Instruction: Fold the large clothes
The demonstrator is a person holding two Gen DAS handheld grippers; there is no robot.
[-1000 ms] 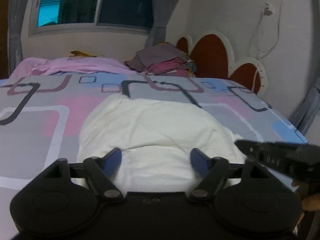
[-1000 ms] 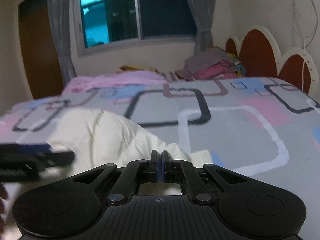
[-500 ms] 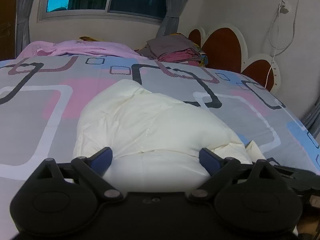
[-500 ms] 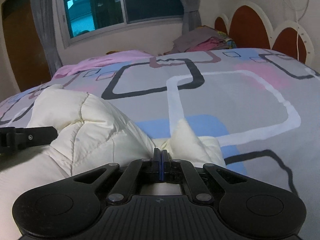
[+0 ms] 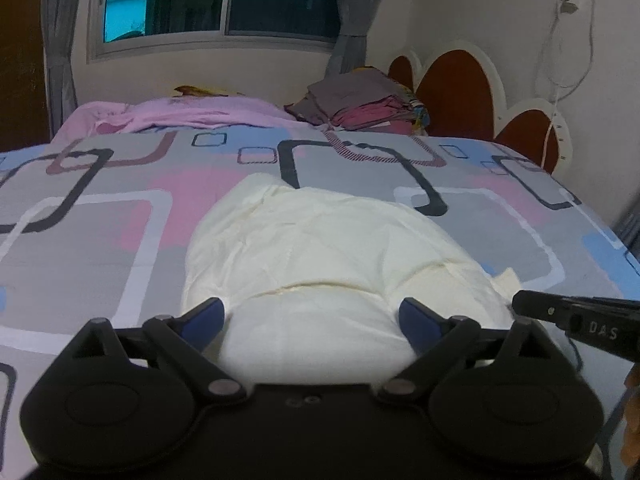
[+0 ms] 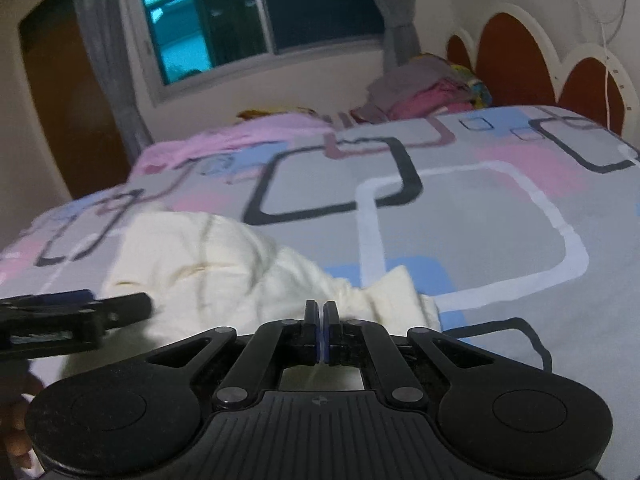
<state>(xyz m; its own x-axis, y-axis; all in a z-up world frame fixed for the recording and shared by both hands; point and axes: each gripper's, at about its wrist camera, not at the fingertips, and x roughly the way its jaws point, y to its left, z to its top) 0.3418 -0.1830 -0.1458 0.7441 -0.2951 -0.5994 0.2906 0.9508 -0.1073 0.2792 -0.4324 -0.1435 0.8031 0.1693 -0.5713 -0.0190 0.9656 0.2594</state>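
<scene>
progress: cream padded jacket lies bundled mid-fold on the patterned bedsheet, folds left to finish | left gripper: spread wide, straddling the near bulge, pads not pressing, tilted down | right gripper: beginning to part, a slit showing, cream sleeve edge just ahead, nothing visibly held, tilted down

A bed carries a grey sheet printed with pink, blue and dark rounded squares. Along its far edge lies a rumpled pink cloth; at the far right corner, by the scalloped headboard, sits a stack of folded clothes. Behind, a curtained window.
</scene>
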